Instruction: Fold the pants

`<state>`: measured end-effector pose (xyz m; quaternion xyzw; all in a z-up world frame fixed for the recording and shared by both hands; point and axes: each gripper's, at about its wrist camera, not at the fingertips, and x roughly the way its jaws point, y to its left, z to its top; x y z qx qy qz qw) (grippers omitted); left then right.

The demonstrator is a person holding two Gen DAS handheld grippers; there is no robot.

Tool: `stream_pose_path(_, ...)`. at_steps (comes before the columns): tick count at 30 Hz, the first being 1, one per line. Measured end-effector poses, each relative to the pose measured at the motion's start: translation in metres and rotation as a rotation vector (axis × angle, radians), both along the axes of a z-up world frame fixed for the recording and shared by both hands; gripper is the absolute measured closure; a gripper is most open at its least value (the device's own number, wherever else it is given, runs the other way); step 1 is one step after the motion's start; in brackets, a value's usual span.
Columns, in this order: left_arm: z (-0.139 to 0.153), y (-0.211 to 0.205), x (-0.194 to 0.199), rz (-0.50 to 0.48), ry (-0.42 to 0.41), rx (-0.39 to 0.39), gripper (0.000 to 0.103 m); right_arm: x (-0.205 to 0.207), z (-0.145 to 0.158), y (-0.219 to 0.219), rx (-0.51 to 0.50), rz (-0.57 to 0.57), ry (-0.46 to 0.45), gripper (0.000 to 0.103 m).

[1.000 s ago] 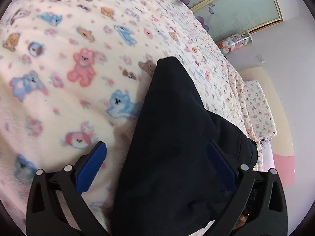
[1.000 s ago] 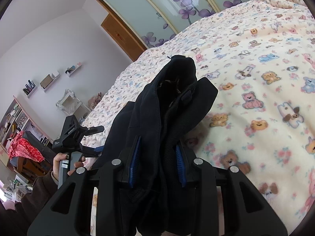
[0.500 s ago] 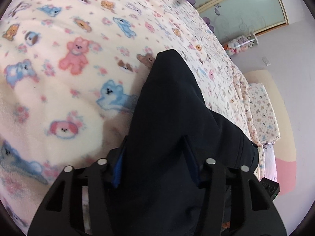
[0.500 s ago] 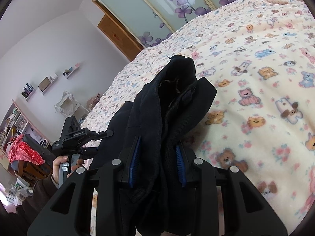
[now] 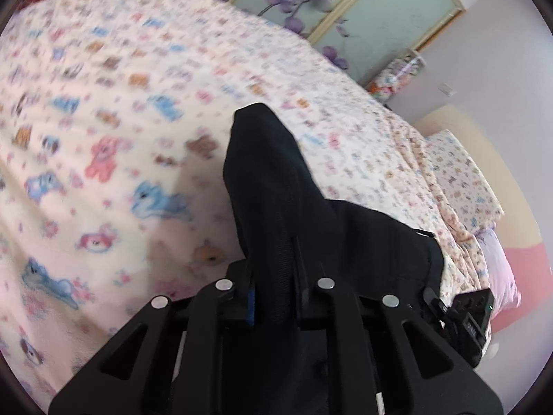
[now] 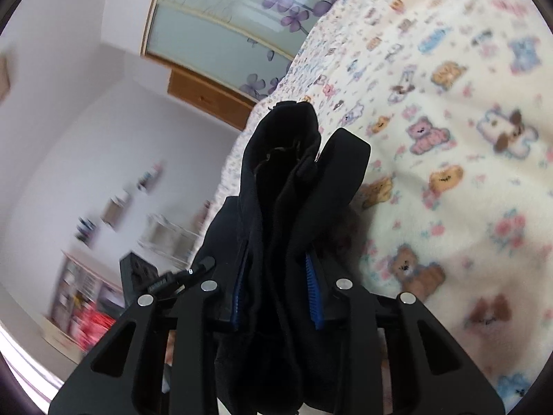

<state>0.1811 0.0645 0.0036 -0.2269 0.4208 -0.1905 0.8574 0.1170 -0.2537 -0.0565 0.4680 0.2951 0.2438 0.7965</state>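
Note:
Black pants [image 5: 276, 180] hang bunched between both grippers above a bed with a cartoon-animal blanket [image 5: 103, 138]. My left gripper [image 5: 274, 276] has its jaws closing, and its blue pads pinch a narrow fold of the cloth, which rises as a peak ahead of the fingers. In the right wrist view the pants [image 6: 297, 173] show as a thick bundle of several layers. My right gripper [image 6: 276, 287] is closing further on that bundle, with the pads pressed against it. Each gripper shows in the other's view: the right gripper [image 5: 463, 314] and the left gripper [image 6: 166, 280].
The blanket [image 6: 466, 138] spreads wide to the right of the right gripper. Sliding wardrobe doors with purple flowers [image 5: 363, 17] stand behind the bed. A pillow [image 5: 463, 180] lies at the bed's right end. Blurred shelves [image 6: 86, 294] and a wooden door [image 6: 207, 97] are on the left.
The left gripper's jaws went from wide open to pinched on the pants, and it lifted with the cloth. The right gripper rolled, tilting its view, and kept its hold on the bundle.

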Motion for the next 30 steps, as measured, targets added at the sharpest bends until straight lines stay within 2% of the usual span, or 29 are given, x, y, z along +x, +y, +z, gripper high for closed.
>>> stream_pose_path(9,0.03,-0.039,-0.004,-0.057,-0.134,-0.082,0.089,0.009,0.025,-0.038,0.062,-0.103,-0.122,0.077)
stream_pose_path(13,0.035,-0.058,0.01,-0.066,-0.172,-0.072,0.089,0.016,0.026,-0.053,0.058,-0.139,-0.143,0.077)
stream_pose_path(20,0.007,-0.073,0.025,-0.071,-0.142,-0.041,0.089,0.028,0.007,-0.06,0.06,-0.161,-0.081,0.077)
stream_pose_path(26,-0.039,-0.052,0.043,0.006,-0.019,-0.083,0.089,0.03,-0.015,-0.07,0.048,-0.224,0.003,0.078)
stream_pose_path(29,-0.054,-0.043,0.048,0.025,0.014,-0.116,0.082,0.031,-0.026,-0.071,0.01,-0.257,0.062,0.078)
stream_pose_path(30,-0.056,-0.043,0.049,0.036,0.023,-0.11,0.074,0.031,-0.029,-0.072,0.002,-0.27,0.082,0.078)
